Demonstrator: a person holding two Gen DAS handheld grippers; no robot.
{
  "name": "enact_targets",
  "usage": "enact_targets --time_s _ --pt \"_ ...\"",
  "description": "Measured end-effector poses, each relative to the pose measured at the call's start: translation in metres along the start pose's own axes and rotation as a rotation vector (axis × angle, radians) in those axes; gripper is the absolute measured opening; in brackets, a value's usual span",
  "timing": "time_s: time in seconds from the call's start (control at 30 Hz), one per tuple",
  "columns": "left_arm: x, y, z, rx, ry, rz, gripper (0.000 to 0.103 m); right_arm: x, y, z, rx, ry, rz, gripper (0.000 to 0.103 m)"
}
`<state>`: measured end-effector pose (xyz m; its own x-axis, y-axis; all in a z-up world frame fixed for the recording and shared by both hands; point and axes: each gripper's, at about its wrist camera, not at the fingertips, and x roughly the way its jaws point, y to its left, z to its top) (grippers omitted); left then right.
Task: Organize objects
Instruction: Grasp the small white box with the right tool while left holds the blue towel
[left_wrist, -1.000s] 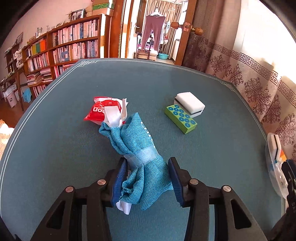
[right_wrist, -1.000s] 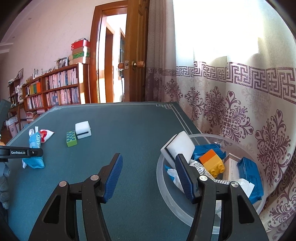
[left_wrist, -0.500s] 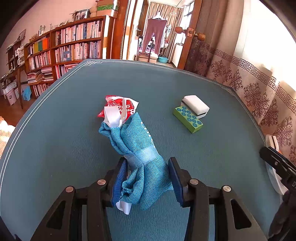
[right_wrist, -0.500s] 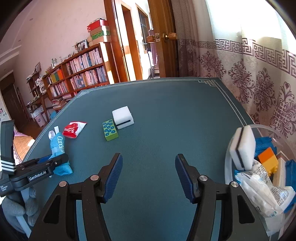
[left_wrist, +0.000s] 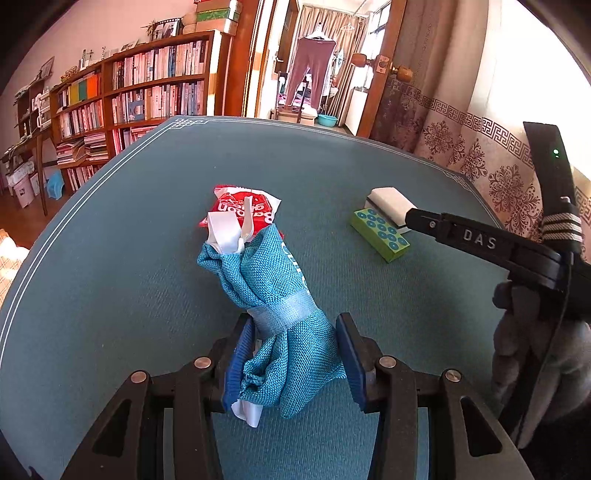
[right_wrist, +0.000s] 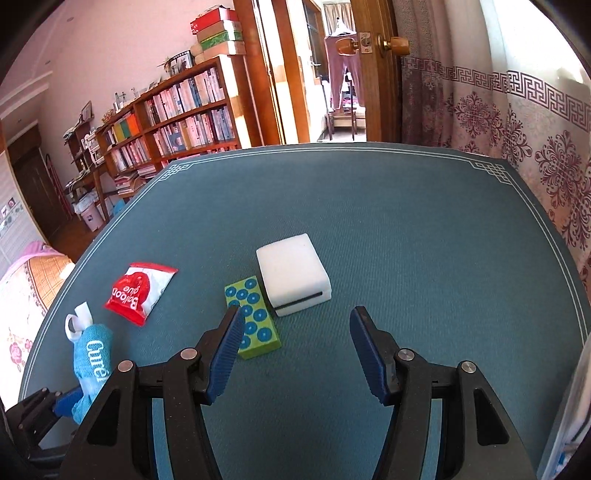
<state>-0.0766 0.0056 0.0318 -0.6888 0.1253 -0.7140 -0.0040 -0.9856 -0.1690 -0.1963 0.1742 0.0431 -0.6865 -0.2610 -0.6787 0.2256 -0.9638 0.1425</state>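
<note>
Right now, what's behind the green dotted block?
Directly behind the green dotted rectangular block, touching it, sits the white foam sponge with a black slit. Beyond that, bare teal tablecloth. The block's underside is hidden.

A wooden bookshelf (right_wrist: 177, 114) packed with books stands at ten o'clock beyond the teal surface (right_wrist: 406, 221), with stacked boxes (right_wrist: 218, 31) on its top. At twelve o'clock an open wooden door (right_wrist: 380, 70) with a round knob shows purple trousers (left_wrist: 312, 70) hanging in the next room. A patterned curtain (right_wrist: 524, 122) hangs at two o'clock. A pale bin (right_wrist: 90, 218) sits on the floor at nine o'clock.
</note>
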Motion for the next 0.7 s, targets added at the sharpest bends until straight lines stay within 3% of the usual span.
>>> enact_targets --time_s 0.17,0.4,0.7 --pt "0.002 0.0 0.0 -0.008 0.007 -0.006 0.048 0.025 -0.006 0.011 0.019 0.042 0.061 0.061" --pt "0.003 -0.003 -0.002 0.0 0.007 -0.002 0.049 0.046 -0.014 0.024 0.05 0.058 0.08 0.06" --pt "0.003 -0.003 -0.003 -0.008 0.008 -0.006 0.049 0.056 -0.008 0.026 0.012 0.044 0.032 0.06"
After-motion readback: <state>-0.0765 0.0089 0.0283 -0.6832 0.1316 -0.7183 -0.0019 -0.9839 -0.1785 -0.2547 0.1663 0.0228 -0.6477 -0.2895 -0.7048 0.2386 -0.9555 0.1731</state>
